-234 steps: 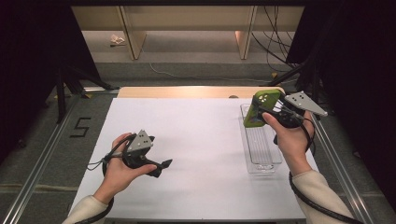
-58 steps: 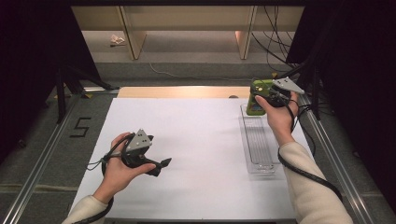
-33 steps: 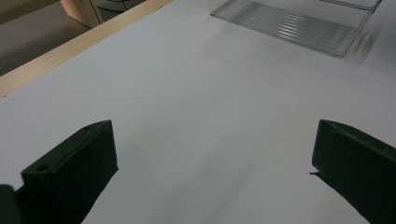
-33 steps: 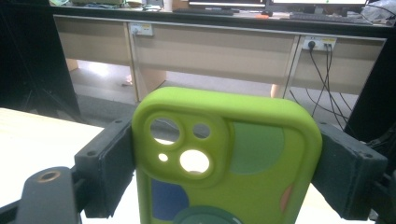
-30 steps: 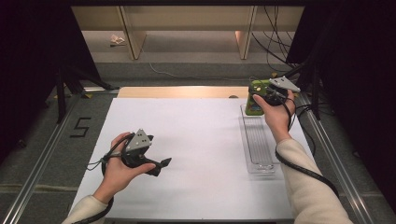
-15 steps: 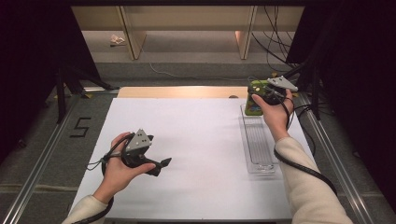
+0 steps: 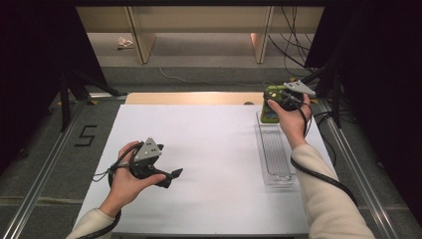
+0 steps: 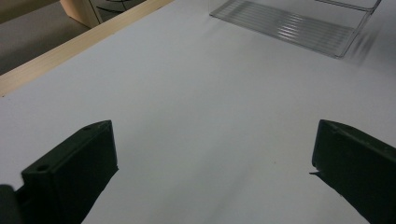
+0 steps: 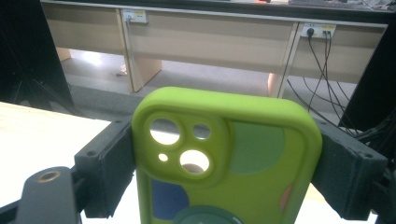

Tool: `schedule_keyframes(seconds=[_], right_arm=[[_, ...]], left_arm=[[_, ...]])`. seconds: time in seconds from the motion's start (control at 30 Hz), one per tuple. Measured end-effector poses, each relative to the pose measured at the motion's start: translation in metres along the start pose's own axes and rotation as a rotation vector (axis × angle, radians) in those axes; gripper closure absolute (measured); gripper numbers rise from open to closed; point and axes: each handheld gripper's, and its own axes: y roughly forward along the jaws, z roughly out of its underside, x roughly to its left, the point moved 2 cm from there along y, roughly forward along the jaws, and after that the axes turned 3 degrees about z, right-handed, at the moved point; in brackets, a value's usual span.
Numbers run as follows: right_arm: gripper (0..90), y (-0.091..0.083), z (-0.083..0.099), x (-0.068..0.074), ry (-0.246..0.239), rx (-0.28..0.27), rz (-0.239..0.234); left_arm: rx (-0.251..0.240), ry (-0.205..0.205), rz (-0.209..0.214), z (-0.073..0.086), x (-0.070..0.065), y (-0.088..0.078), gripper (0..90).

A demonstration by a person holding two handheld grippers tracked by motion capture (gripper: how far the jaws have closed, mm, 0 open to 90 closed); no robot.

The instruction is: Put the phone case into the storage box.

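One case [image 9: 224,158] clamped, one gripper idle.
Right gripper [image 7: 278,102] fingers pinched the green phone case by its sides over the far end of the tray [image 7: 275,149], likely for placing; left gripper [image 7: 169,175] rested near-left on the surface [image 7: 209,149], fingers apart.

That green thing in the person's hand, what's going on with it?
It is a green phone case, clamped between the jaws of the right gripper, held above the far end of a clear tray on the white table. The left gripper rests open on the table, holding nothing.
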Motion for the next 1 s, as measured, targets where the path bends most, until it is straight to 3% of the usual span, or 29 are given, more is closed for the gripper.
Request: schedule_keyframes(seconds=[1.0], right_arm=[[16.9, 0.014, 0.004, -0.001, 0.001, 0.036, 0.017]], left_arm=[[-0.003, -0.002, 0.0, 0.0, 0.0, 0.001, 0.0]])
